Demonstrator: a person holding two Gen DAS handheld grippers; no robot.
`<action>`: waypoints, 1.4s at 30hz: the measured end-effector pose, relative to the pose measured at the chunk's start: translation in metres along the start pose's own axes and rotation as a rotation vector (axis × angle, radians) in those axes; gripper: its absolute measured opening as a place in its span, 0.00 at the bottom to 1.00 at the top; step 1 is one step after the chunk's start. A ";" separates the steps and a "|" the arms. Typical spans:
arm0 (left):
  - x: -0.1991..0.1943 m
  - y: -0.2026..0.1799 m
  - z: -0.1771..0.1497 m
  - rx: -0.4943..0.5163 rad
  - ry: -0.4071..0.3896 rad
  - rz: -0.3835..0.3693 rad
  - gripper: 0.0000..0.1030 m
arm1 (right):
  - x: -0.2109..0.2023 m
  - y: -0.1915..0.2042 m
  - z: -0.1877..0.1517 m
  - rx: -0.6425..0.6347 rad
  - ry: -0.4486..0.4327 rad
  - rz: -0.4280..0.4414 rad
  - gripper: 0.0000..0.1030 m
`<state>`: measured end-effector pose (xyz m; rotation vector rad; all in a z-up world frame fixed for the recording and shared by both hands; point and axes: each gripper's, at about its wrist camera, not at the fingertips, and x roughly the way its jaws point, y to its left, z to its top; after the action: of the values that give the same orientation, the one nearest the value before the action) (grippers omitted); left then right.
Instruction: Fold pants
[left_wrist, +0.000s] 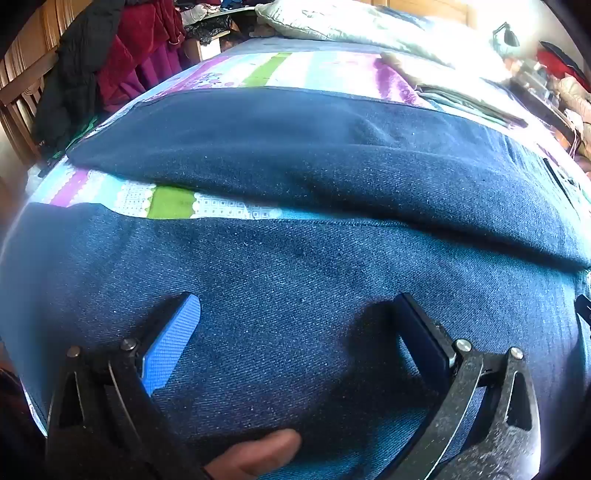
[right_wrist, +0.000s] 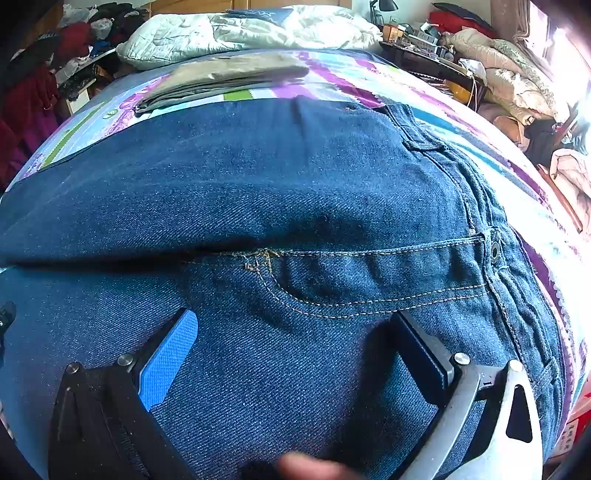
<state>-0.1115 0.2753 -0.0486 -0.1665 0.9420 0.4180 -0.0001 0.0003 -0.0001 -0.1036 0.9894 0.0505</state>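
Both our grippers sit wide open over the jeans (left_wrist: 295, 258): left gripper (left_wrist: 295, 332) on the near leg, right gripper (right_wrist: 295, 339) by the fly. Jeans lie flat on the bed (left_wrist: 266, 70), long axis left-right, far leg straight ahead.

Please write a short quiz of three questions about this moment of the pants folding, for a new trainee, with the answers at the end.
1. True or false: the jeans lie spread out on the striped bedsheet.
2. Which gripper hovers nearer the waistband button? A) left gripper B) right gripper
3. What lies on the bed beyond the jeans, in front of the pillow?

Key
1. True; the two legs lie apart.
2. B.
3. Folded beige garment.
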 end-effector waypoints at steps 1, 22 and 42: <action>0.000 0.000 0.000 0.000 0.001 0.000 1.00 | 0.000 0.000 0.000 0.000 -0.001 0.000 1.00; 0.000 0.000 0.000 -0.002 0.002 -0.003 1.00 | 0.000 0.000 0.000 0.005 -0.004 0.007 1.00; -0.001 0.000 0.000 -0.003 0.002 -0.004 1.00 | 0.000 0.000 0.000 0.006 -0.004 0.009 1.00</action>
<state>-0.1116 0.2750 -0.0478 -0.1711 0.9426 0.4155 -0.0005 0.0003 0.0001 -0.0931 0.9863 0.0559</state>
